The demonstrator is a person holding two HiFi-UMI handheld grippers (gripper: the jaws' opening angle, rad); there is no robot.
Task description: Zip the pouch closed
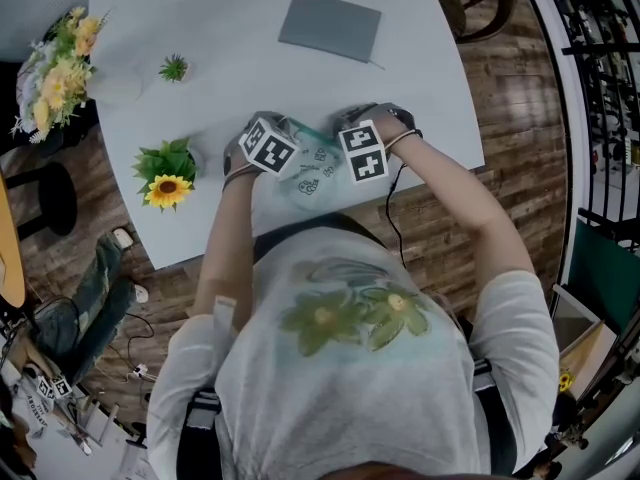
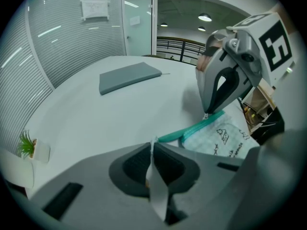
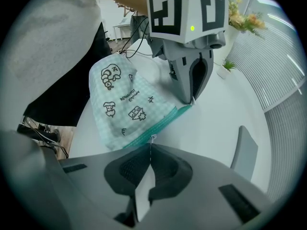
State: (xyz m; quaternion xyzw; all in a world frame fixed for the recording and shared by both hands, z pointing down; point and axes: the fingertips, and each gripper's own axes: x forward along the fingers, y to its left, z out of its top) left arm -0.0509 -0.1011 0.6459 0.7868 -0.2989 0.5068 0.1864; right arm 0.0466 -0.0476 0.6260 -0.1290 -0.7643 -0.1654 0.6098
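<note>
A mint checked pouch [image 1: 308,176] with cartoon prints lies on the white table [image 1: 240,58], close to its near edge. Its teal zipper [image 2: 204,125] runs between the two grippers. My left gripper [image 2: 152,146] is shut on the teal tape end of the zipper; from the right gripper view its tip [image 3: 193,101] meets the pouch [image 3: 125,102] at a corner. My right gripper [image 3: 150,145] is shut on the small metal zipper pull [image 3: 151,138]. The head view shows both grippers [image 1: 285,133] [image 1: 346,140] side by side over the pouch, fingertips hidden under their marker cubes.
A flat grey case [image 1: 330,25] lies at the table's far side. A sunflower pot [image 1: 168,175] and a small green plant [image 1: 174,68] stand to the left, and a bouquet [image 1: 55,73] at the far left edge. A chair [image 1: 480,3] stands past the table's right side.
</note>
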